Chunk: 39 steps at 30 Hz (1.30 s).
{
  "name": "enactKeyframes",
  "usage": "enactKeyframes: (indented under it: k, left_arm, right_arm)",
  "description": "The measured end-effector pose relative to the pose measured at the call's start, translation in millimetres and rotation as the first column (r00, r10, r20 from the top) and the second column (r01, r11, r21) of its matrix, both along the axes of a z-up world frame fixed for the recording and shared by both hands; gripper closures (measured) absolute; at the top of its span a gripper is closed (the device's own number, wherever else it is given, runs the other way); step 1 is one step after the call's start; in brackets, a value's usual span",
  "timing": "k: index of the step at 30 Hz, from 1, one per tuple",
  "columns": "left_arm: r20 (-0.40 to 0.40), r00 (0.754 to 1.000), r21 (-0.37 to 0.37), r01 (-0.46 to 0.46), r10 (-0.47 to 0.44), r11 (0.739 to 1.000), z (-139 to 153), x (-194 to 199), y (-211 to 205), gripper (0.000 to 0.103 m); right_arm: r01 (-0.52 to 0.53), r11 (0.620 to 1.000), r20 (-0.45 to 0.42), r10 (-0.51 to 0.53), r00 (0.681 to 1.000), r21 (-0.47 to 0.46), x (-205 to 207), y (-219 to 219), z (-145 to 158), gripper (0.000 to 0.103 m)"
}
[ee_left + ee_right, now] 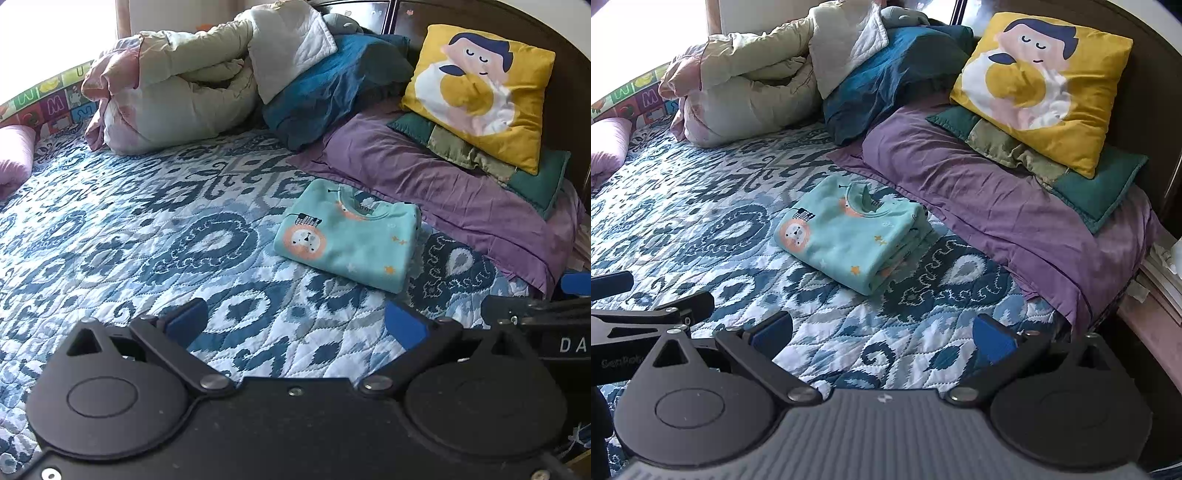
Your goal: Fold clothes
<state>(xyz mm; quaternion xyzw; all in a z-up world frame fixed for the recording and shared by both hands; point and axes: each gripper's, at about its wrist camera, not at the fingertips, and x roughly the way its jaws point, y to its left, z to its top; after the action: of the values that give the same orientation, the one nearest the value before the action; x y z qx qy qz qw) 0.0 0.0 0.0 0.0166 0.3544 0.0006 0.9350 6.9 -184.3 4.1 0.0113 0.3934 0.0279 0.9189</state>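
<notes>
The shirt [349, 236] lies folded on the quilt [147, 240], ahead of both grippers. The left gripper [295, 325] and right gripper [882, 332] are spread wide, holding nothing.

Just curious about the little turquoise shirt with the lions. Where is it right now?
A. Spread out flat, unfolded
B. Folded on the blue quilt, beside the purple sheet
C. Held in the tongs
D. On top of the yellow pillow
B: the shirt lies as a neat folded stack on the quilt, next to the purple sheet, and both tongs are open and away from it.
</notes>
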Motion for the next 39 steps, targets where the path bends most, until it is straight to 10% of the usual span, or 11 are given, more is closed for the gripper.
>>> enactKeyframes:
  k: [39]
  left_arm:
    - [-0.005,1.0,-0.017,0.005,-0.005,1.0,-3,1,-1,0.0]
  right_arm:
    - [0.009,1.0,-0.007,-0.009,1.0,0.015,-3,0,-5,0.0]
